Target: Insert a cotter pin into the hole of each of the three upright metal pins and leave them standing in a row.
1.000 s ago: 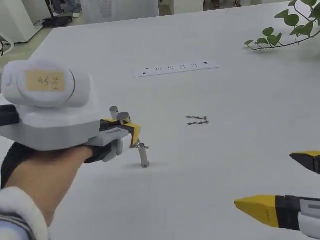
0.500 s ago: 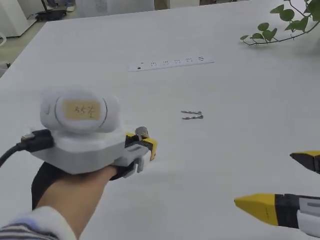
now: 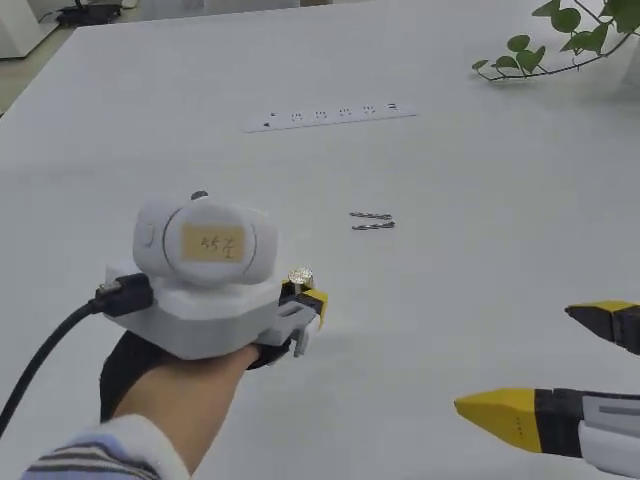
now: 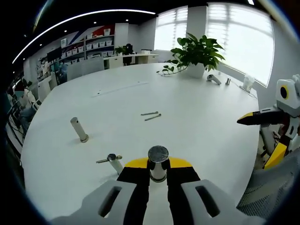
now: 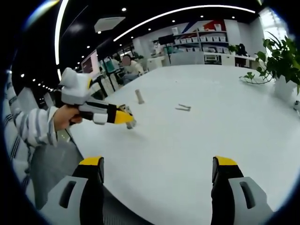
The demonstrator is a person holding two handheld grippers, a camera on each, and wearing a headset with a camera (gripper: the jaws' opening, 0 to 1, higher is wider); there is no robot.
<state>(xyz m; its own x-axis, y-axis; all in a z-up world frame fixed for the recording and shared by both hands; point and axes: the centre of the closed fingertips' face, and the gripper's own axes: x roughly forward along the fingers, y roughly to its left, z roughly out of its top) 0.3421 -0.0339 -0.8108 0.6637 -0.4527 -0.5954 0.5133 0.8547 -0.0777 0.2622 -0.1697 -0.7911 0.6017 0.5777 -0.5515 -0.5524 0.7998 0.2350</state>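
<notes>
Left hand-held gripper clamps a metal pin; the right one gapes.
Nearest, the right hand-held gripper (image 3: 515, 358) hangs with jaws wide apart above the bench (image 3: 450, 280). The left hand-held gripper (image 4: 158, 168) is closed on an upright metal pin (image 4: 158, 154). Just beside it stands a pin carrying a cotter pin (image 4: 113, 162); farther off, a bare pin (image 4: 78, 129) and two loose cotter pins (image 3: 371, 221).

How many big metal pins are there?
3: a lone pin on the table, a nearby pin with a cotter pin through it, a gripped pin in the left claw.
</notes>
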